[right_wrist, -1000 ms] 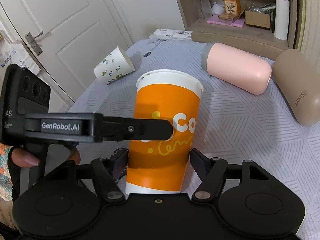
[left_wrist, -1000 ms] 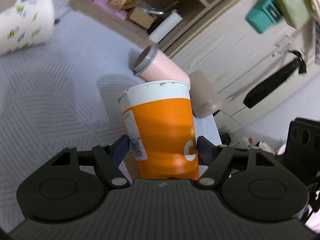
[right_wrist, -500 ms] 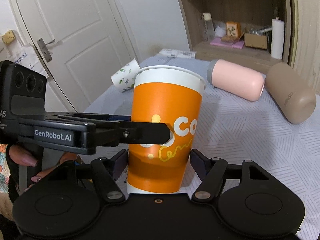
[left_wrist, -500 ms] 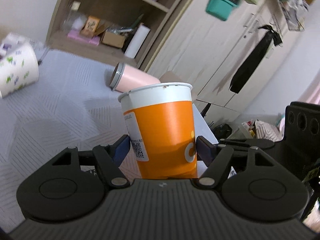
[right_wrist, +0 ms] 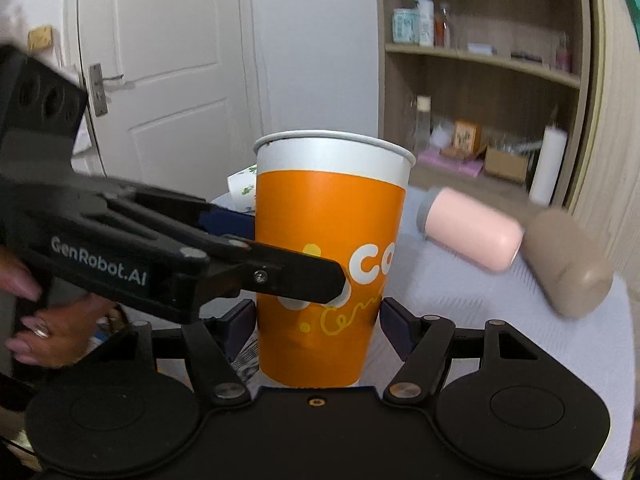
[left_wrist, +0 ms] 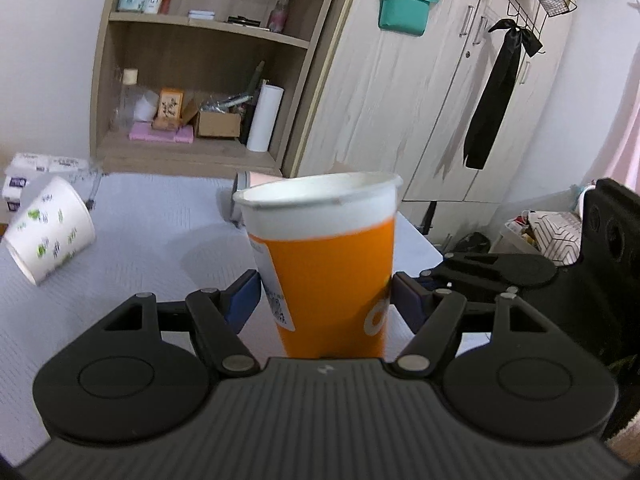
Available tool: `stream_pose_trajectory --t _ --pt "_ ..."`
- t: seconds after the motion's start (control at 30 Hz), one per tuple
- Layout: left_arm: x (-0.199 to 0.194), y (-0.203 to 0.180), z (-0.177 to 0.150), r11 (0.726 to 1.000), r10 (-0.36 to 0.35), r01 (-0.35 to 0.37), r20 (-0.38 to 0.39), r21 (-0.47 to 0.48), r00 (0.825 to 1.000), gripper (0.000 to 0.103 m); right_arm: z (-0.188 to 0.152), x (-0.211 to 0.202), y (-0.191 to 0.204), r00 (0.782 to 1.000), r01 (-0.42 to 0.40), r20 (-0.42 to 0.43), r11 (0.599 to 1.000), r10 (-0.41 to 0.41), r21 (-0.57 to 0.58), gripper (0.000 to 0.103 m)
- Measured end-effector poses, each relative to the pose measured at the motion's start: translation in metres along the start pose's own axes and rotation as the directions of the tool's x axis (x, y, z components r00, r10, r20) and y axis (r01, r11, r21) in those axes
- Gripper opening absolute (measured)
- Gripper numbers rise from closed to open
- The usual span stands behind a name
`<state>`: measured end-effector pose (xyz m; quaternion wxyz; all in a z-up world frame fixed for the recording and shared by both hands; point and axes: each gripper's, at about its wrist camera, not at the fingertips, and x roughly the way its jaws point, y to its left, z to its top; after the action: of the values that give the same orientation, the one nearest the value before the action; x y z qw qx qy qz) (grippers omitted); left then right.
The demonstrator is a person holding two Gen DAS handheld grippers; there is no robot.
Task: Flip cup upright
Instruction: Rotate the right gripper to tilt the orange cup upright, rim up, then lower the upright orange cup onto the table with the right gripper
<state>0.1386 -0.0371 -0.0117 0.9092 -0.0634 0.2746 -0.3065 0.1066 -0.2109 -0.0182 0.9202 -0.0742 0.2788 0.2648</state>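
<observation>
Here the orange cup (left_wrist: 328, 276) stands with its open white rim up, between the fingers of both tools. The left gripper (left_wrist: 326, 300) holds it: its blue pads (left_wrist: 244, 300) press the cup wall on both sides. The right gripper (right_wrist: 318, 320) also has the cup between its pads, but a thin gap seems to remain, so I cannot tell if it grips. On the grey table (left_wrist: 160, 232) a white cup with green prints (left_wrist: 50, 230) lies on its side. A pink bottle (right_wrist: 472, 236) and a beige bottle (right_wrist: 568, 264) lie beside each other.
</observation>
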Motion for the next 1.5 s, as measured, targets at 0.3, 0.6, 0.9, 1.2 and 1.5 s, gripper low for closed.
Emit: stream_pose_trajectory --t 0.3,0.6,0.9,1.2,1.5 --pt "0.021 0.004 0.015 0.998 -0.005 0.001 0.055 0.069 0.998 0.071 0.008 0.025 -0.018 0.998 0.060 0.037 0.998 -0.060 0.002 0.073" --pt "0.045 0.004 0.019 0.992 -0.025 0.010 0.114 0.129 0.993 0.071 0.008 0.037 -0.021 0.975 0.196 0.119 0.978 -0.186 -0.076 0.074" --pt "0.073 0.003 0.016 0.988 -0.021 0.006 0.099 0.153 0.995 0.071 0.001 0.055 -0.039 0.962 0.247 0.142 0.966 -0.234 -0.077 0.074" --pt "0.080 0.001 0.015 0.987 -0.010 -0.005 0.096 0.158 0.995 0.072 -0.001 0.065 -0.053 0.970 0.215 0.118 0.976 -0.211 -0.020 0.074" --pt "0.081 0.005 0.017 0.993 -0.022 0.016 0.054 0.120 0.998 0.082 -0.002 0.068 -0.052 0.966 0.235 0.112 0.972 -0.231 -0.019 0.079"
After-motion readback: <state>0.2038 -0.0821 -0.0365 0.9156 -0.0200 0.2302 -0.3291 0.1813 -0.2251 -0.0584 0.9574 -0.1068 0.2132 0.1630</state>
